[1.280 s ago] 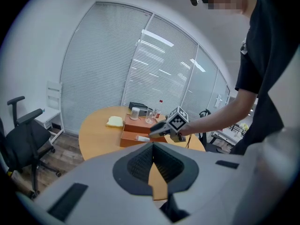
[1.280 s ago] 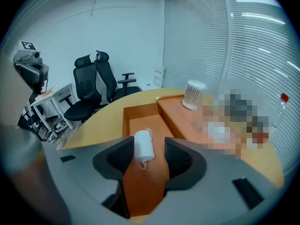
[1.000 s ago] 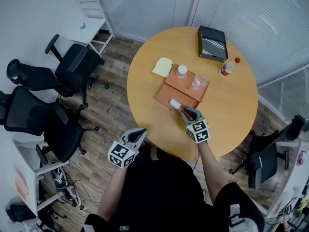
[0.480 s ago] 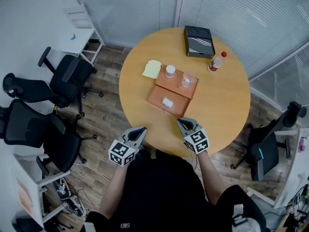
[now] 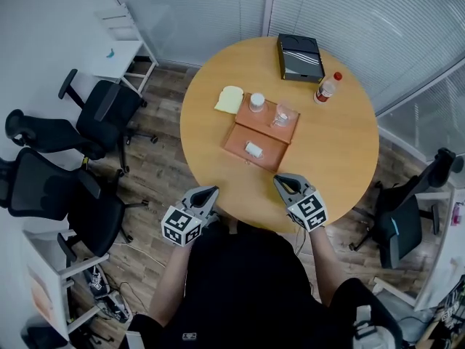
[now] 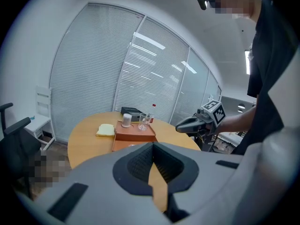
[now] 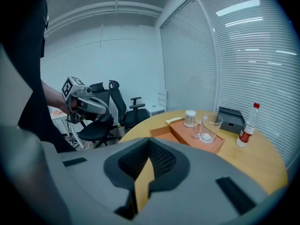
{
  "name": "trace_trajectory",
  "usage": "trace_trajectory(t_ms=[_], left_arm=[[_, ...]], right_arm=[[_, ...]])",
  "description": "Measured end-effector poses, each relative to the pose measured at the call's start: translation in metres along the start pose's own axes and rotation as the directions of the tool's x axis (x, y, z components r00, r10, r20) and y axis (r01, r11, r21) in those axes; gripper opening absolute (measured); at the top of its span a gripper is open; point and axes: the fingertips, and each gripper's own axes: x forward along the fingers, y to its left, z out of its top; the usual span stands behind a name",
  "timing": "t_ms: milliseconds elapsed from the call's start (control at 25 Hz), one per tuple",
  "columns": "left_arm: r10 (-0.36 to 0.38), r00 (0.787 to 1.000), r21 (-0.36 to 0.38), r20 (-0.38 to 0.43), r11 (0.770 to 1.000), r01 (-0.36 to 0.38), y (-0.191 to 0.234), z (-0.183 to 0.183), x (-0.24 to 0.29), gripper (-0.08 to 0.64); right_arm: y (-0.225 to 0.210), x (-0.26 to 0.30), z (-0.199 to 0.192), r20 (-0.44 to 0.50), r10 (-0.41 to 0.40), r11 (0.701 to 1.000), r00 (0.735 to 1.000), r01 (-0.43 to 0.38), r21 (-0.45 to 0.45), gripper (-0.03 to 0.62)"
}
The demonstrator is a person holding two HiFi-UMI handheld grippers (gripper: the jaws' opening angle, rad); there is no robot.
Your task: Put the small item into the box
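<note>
The small white item point(image 5: 253, 149) lies inside the open orange box point(image 5: 237, 145) on the round wooden table point(image 5: 341, 158). Both grippers hang off the table's near edge, well short of the box. My right gripper point(image 5: 280, 181) is shut with nothing between its jaws. In its own view the right gripper point(image 7: 143, 177) points toward the box point(image 7: 159, 131). My left gripper point(image 5: 211, 193) is also shut and empty. From the left gripper point(image 6: 152, 172) the box point(image 6: 133, 136) shows ahead, and the right gripper point(image 6: 179, 127) floats at the right.
A second orange tray point(image 5: 267, 123) behind the box carries a white jar point(image 5: 256, 102) and a glass point(image 5: 283, 113). A yellow pad point(image 5: 229, 99), a black case point(image 5: 300, 57) and a red-capped bottle point(image 5: 327, 88) lie farther back. Black office chairs point(image 5: 102, 115) stand left.
The right gripper was at the box with the white item at its tips. It has let go, pulled back and up toward me, and shut. The item now rests in the box.
</note>
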Motion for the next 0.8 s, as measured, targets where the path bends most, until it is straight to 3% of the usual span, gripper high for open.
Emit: trace_trajectory(t_ms=[800], left_arm=[[0.013,1.000,-0.001,-0.003,1.000,-0.013,0.010,0.004,-0.001,0.006]], right_arm=[[0.002,0.009,0.001,-0.052,0.026,1.000,0.998,-0.027,-0.007,0.005]])
